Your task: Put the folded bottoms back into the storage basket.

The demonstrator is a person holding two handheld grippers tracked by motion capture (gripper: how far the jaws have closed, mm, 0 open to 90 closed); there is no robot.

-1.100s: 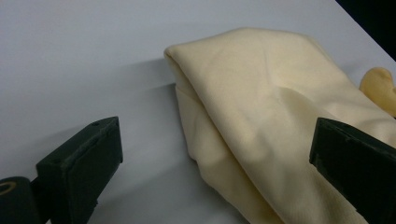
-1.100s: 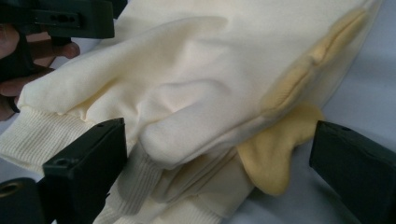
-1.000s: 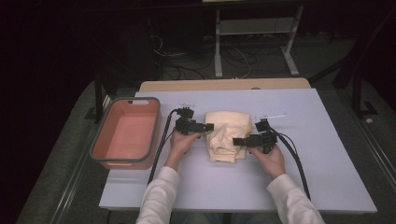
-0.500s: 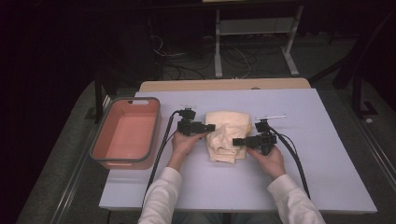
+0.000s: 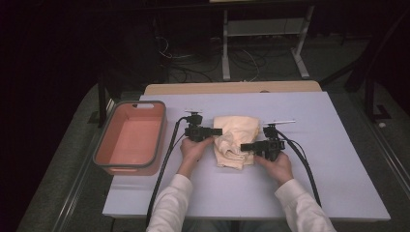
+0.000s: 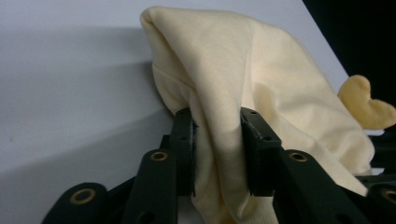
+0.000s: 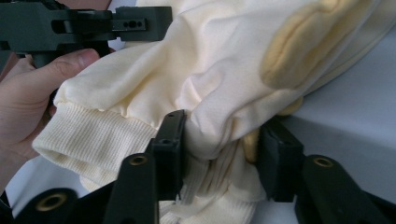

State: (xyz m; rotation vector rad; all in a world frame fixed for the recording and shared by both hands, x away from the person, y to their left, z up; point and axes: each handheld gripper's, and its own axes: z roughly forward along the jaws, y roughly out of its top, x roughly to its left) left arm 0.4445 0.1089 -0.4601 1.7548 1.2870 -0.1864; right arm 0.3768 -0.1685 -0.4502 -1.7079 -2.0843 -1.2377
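We have both tongs just closed on the cream garment (image 5: 235,140) mid-bench (image 5: 338,159): left tongs (image 5: 218,131) pinching its 9 o'clock edge, right tongs (image 5: 244,146) its 3 o'clock side. Orange bin (image 5: 129,137) sits at 9.

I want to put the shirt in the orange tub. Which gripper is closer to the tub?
Left. The left gripper grips the shirt on the side facing the tub; the right gripper grips its far side.
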